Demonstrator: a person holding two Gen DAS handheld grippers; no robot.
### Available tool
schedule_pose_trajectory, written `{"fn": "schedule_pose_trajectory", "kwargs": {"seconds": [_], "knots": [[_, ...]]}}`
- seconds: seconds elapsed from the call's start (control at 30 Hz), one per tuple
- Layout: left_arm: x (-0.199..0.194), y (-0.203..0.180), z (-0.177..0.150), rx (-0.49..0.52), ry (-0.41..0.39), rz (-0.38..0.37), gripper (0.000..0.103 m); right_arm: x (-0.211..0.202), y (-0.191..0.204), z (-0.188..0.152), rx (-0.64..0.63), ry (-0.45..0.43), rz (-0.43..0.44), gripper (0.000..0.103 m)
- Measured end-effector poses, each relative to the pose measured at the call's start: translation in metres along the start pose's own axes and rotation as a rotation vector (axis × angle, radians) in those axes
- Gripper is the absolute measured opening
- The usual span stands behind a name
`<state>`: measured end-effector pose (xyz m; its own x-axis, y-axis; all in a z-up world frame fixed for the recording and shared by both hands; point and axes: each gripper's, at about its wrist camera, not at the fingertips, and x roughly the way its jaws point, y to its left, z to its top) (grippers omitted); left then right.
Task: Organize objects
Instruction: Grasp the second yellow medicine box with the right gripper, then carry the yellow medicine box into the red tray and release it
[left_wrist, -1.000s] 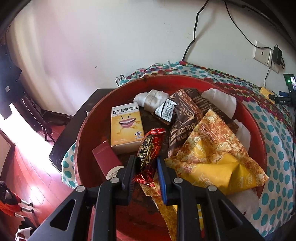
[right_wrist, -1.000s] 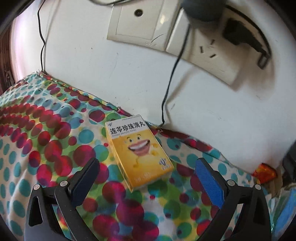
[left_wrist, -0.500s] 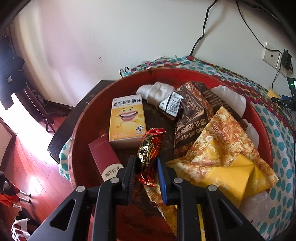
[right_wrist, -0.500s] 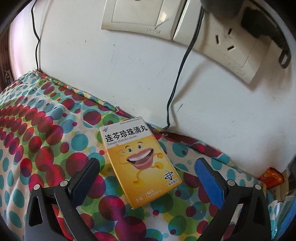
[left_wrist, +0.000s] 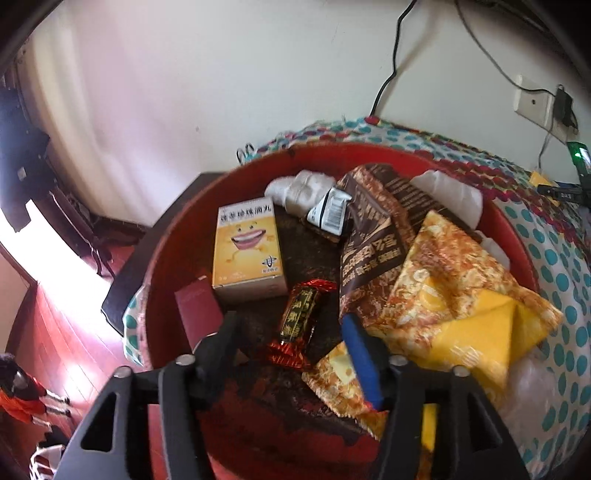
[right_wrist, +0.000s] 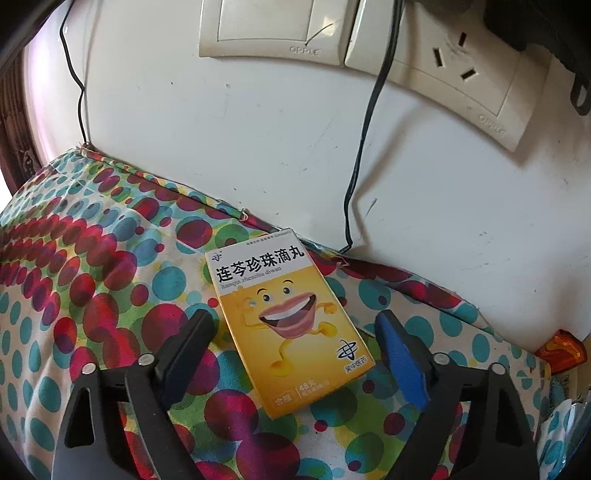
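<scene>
In the left wrist view a red basin (left_wrist: 517, 240) holds a yellow medicine box (left_wrist: 247, 251), a dark red booklet (left_wrist: 197, 314), brown and yellow snack bags (left_wrist: 454, 291) and white wrapped items. My left gripper (left_wrist: 291, 328) is open over the basin. A red-and-black candy (left_wrist: 301, 319) lies loose between its fingers on the basin floor. In the right wrist view my right gripper (right_wrist: 295, 332) is open, its fingers on either side of a second yellow medicine box (right_wrist: 291, 325) lying flat on the polka-dot cloth (right_wrist: 92, 295).
A white wall with a switch plate and socket (right_wrist: 461, 74) stands just behind the box, with a black cable (right_wrist: 365, 155) hanging down. An orange wrapper (right_wrist: 561, 350) lies at the right. A dark table edge (left_wrist: 147, 251) and wood floor lie left of the basin.
My left gripper has opened and let go of the candy, which now lies in the basin. My right gripper has moved closer, so its open fingers flank the yellow box.
</scene>
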<state>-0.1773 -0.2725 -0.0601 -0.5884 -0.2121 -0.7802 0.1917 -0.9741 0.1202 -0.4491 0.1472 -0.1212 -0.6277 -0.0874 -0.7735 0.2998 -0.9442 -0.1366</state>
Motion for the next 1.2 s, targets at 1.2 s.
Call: {"fn": "schedule_pose_trajectory", "kwargs": {"seconds": [1.2], "knots": [[-0.127,-0.033,-0.025,-0.043,-0.332,0.027,0.076,-0.021,0.005,-0.01,-0.005,-0.055,0.009,0.048]]}}
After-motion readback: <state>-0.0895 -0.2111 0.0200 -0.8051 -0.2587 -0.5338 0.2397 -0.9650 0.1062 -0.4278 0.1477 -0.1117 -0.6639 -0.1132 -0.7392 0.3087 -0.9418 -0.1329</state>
